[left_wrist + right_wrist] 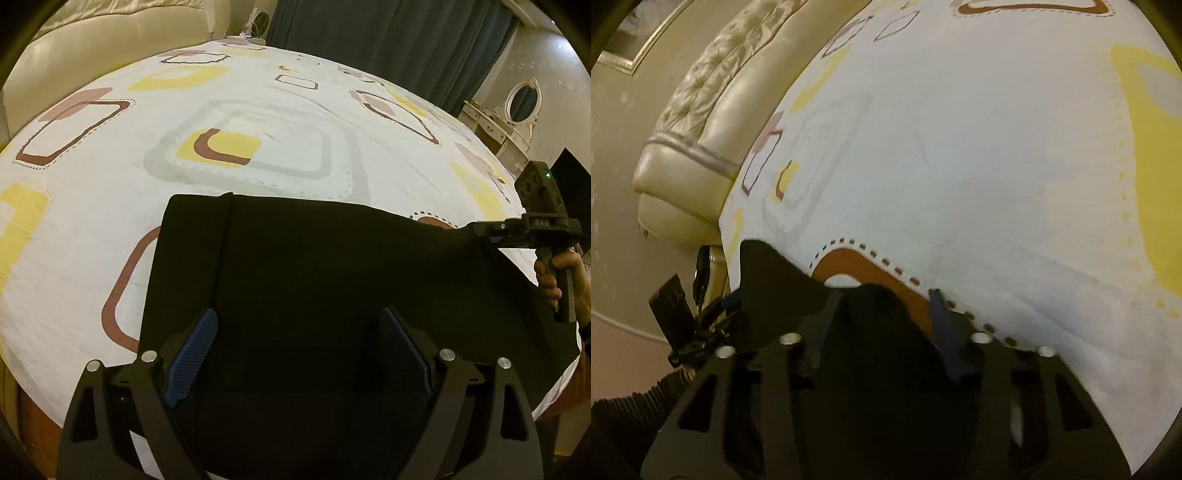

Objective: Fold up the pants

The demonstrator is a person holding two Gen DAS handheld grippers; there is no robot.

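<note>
Black pants lie folded on the patterned bedsheet near the bed's front edge. My left gripper is open, its blue pads spread wide just above the near part of the pants. My right gripper shows at the right in the left wrist view, pinching the far right corner of the pants. In the right wrist view the right gripper has black cloth bunched between its fingers, and the left gripper shows at the left.
A cream padded headboard runs along the bed's far side. Dark curtains and a white dresser with an oval mirror stand behind the bed. The bed's edge drops off at the right.
</note>
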